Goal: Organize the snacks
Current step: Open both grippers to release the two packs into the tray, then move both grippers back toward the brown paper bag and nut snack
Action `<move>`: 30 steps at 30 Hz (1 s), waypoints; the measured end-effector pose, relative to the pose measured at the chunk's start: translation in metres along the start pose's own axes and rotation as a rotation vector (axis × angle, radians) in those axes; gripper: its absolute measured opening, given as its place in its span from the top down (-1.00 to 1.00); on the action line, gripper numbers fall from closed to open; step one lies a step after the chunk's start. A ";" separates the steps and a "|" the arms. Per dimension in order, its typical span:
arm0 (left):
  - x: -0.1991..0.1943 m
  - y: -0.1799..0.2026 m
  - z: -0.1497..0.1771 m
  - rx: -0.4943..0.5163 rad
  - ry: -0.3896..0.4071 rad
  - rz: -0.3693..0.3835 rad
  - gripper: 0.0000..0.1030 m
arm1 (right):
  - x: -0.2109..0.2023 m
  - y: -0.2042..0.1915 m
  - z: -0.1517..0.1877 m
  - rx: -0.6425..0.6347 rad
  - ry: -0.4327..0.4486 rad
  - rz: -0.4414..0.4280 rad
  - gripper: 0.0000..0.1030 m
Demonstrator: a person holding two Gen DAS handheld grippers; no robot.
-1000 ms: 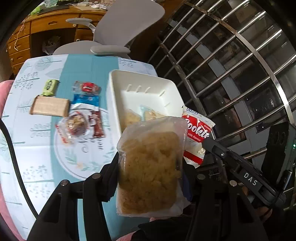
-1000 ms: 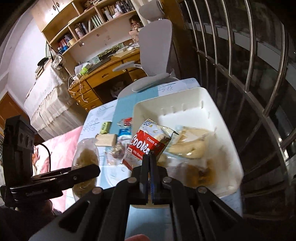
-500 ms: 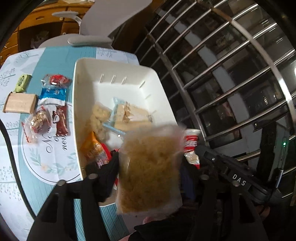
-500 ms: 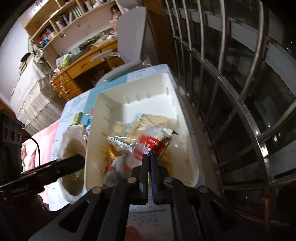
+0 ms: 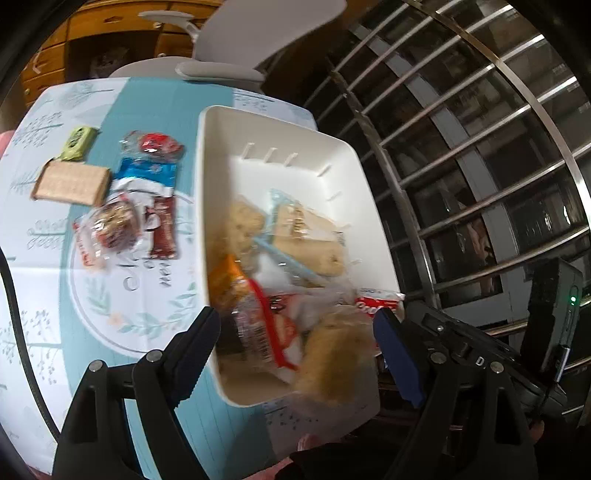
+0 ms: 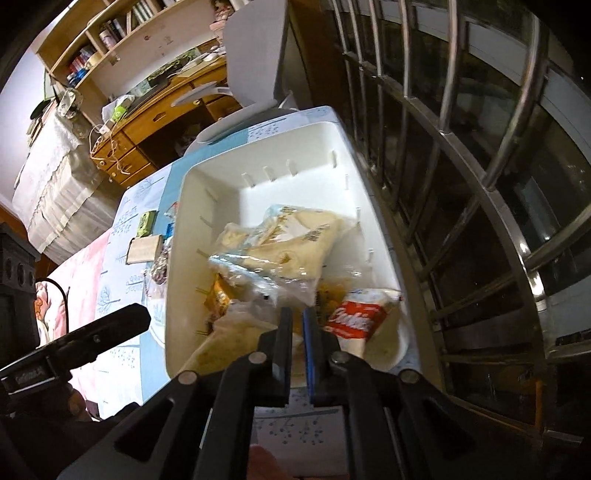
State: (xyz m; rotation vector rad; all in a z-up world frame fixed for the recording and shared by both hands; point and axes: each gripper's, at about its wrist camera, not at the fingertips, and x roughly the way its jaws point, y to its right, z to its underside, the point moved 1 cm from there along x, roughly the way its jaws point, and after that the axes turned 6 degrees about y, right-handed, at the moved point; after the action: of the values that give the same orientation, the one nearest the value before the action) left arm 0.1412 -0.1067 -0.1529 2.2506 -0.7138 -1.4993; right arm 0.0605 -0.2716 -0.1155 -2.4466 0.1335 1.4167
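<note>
The left wrist view looks steeply down over the near end of the white bin, close above it, with its own fingers at 7 and 5 o'clock, the table spreading toward 9 and window bars toward 2. The right wrist view sits just beside it, slightly farther back, facing along the bin toward a desk at 11. Both views share the bin, the loose snacks left of it, and the office chair.

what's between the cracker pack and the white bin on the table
In the left wrist view, a blue wrapper, a clear bag of nuts and a brown bar lie between the cracker pack and the bin.
</note>
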 end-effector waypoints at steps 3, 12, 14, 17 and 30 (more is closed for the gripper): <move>-0.006 -0.018 0.001 -0.024 0.005 -0.009 -0.63 | 0.001 -0.017 0.002 -0.024 -0.003 -0.005 0.89; -0.042 -0.082 0.002 -0.031 -0.004 -0.010 -0.63 | 0.002 -0.078 0.013 -0.032 0.009 -0.010 0.89; -0.053 -0.098 0.000 -0.020 -0.006 -0.015 -0.63 | 0.002 -0.100 0.017 -0.027 0.010 -0.014 0.89; -0.069 -0.126 -0.003 -0.005 -0.019 -0.029 -0.63 | 0.007 -0.130 0.024 -0.016 -0.003 -0.026 0.89; -0.114 -0.215 -0.039 0.190 -0.066 -0.095 -0.63 | 0.043 -0.213 0.047 0.200 -0.041 -0.031 0.89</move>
State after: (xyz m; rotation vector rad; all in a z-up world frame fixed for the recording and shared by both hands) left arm 0.1882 0.1346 -0.1673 2.4145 -0.8100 -1.6177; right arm 0.0929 -0.0519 -0.1273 -2.2477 0.2159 1.3688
